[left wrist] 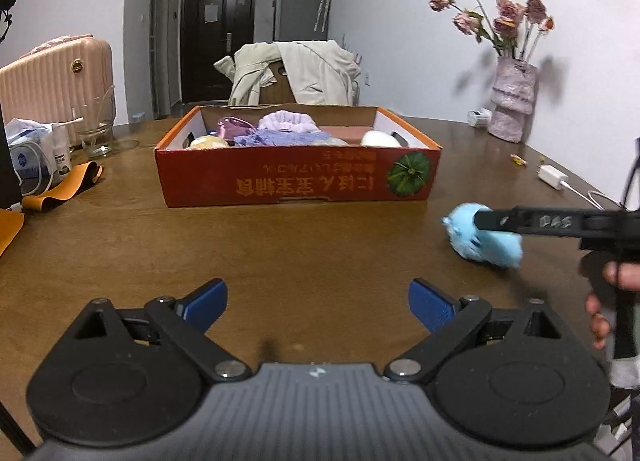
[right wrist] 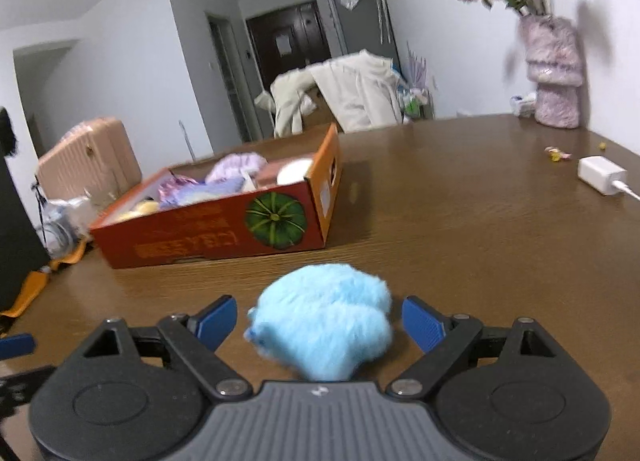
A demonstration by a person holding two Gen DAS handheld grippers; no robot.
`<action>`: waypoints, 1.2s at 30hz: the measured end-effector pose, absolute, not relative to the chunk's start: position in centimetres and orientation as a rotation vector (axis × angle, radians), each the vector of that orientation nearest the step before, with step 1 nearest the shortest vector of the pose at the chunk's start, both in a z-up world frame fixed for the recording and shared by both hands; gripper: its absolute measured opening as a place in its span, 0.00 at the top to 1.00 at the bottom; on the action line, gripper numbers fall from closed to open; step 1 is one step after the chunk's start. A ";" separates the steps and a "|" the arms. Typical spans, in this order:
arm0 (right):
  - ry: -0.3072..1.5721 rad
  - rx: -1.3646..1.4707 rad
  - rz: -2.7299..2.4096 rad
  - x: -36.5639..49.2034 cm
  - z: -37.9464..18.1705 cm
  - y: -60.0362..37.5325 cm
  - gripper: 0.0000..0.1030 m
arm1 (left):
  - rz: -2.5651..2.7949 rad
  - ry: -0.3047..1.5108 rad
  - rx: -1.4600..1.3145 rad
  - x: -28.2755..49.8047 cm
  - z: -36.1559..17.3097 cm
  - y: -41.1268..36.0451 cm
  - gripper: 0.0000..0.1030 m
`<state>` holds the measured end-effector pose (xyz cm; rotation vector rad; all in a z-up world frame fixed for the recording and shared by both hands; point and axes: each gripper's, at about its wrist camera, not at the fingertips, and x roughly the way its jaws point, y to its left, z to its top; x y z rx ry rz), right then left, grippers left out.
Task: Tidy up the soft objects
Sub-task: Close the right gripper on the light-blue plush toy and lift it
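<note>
Blue pads of the right gripper are seen spread on either side of a fluffy blue toy, which lies on the table toward its near right edge, unpinched. The left gripper is held spread over bare wood. Farther back, mid-table, a red cardboard box is filled with soft items.

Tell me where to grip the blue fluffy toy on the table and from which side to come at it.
Grip the blue fluffy toy across its round middle, coming in from its near end, low along the table. It lies between the open blue pads of the right gripper with a small gap on each side. It looks soft, so squeezing the bulk probably holds better than pinching the fur.
</note>
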<state>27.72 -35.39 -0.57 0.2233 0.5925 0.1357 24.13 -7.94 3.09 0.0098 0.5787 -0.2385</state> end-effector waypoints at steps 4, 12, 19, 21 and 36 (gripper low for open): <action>0.661 0.134 0.269 30.0 -1.6 -32.5 0.25 | -0.205 0.562 -0.007 26.1 3.6 -7.0 0.04; 0.650 0.076 0.580 25.5 -0.6 -29.1 0.16 | -0.321 0.605 -0.075 29.3 2.8 -6.7 0.21; 0.625 0.333 0.447 23.1 0.1 -33.1 0.17 | -0.475 0.708 -0.168 30.2 1.1 -7.7 0.52; 0.637 0.389 0.457 23.3 -0.6 -33.2 0.27 | -0.526 0.729 -0.210 29.9 0.8 -7.7 0.55; 0.666 0.433 0.438 23.6 -2.7 -31.7 0.49 | -0.633 0.744 -0.317 27.2 0.6 -6.6 0.60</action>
